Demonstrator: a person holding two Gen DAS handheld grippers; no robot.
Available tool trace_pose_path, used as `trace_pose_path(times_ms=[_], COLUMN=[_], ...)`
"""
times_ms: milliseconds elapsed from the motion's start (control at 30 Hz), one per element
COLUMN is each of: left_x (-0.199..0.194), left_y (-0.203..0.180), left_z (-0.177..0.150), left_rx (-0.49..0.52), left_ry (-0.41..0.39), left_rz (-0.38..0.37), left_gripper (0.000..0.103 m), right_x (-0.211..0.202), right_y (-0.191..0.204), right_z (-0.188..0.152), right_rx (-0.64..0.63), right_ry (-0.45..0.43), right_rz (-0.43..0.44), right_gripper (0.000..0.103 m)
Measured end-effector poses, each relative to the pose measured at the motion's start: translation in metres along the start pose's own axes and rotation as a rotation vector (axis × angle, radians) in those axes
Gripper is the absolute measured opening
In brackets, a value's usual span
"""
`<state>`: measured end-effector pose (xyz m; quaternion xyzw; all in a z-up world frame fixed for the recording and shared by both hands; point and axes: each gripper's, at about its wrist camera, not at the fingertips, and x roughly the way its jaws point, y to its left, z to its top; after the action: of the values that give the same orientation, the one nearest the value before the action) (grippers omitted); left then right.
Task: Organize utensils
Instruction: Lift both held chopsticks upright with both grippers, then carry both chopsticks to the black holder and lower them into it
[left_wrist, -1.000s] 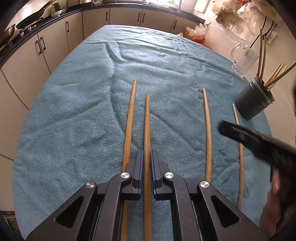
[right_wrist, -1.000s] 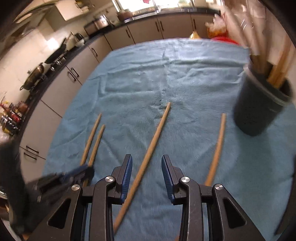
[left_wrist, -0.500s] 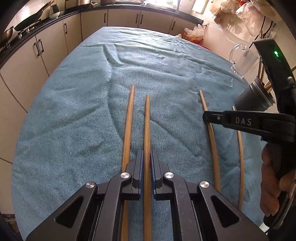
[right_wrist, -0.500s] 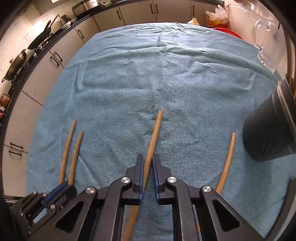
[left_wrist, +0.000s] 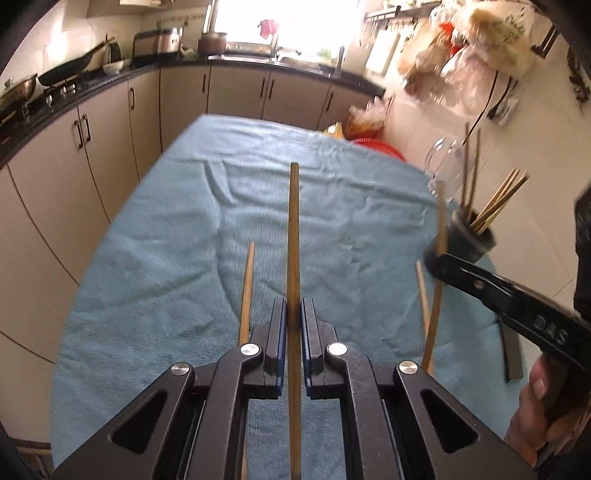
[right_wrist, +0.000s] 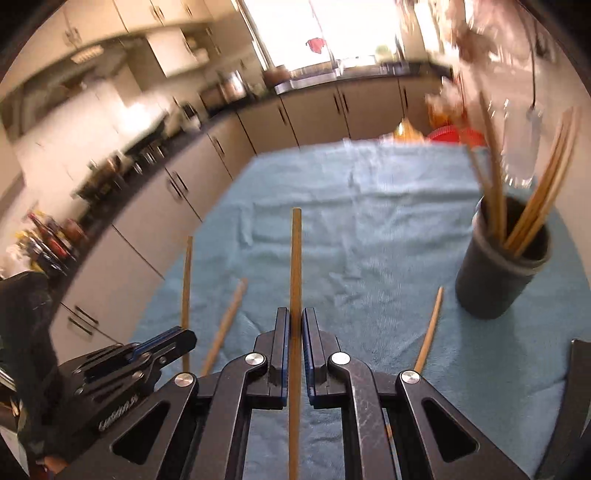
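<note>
One wooden chopstick (left_wrist: 293, 236) is pinched in the left gripper (left_wrist: 294, 325) and another (right_wrist: 295, 258) in the right gripper (right_wrist: 295, 332), both raised off the blue towel (right_wrist: 369, 229), presumably for the dark holder (right_wrist: 502, 273) standing at its right side.

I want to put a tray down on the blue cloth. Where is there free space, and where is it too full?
The far half of the blue cloth, toward the cabinets, is bare. So is the strip left of the lying chopstick. It is crowded near the dark holder, with another loose chopstick and both grippers.
</note>
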<state>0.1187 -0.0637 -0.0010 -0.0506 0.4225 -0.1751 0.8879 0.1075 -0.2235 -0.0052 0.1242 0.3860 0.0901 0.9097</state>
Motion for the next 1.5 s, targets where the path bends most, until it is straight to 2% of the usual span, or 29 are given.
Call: trace_pose_path(times_ms=[167, 300, 633, 1500], left_x=[-0.023, -0.035, -0.047, -0.064], left_y=[-0.01, -0.017, -0.028, -0.039], left_z=[-0.001, -0.001, -0.004, -0.001], left_rx=[0.02, 0.031, 0.046, 0.067], left_ry=[-0.043, -0.063, -0.083, -0.11], left_rz=[-0.002, -0.008, -0.004, -0.02], left_gripper=[0.007, 0.007, 0.007, 0.007], right_x=[-0.042, -0.057, -0.084, -0.116], right_y=[0.004, 0.006, -0.005, -0.024], right_z=[-0.015, -0.022, -0.026, -0.027], right_rx=[-0.018, -0.029, -0.008, 0.044], right_ry=[-0.128, -0.167, -0.223, -0.281], right_rz=[0.028, 0.041, 0.05, 0.059], right_gripper=[0.007, 0.007, 0.007, 0.007])
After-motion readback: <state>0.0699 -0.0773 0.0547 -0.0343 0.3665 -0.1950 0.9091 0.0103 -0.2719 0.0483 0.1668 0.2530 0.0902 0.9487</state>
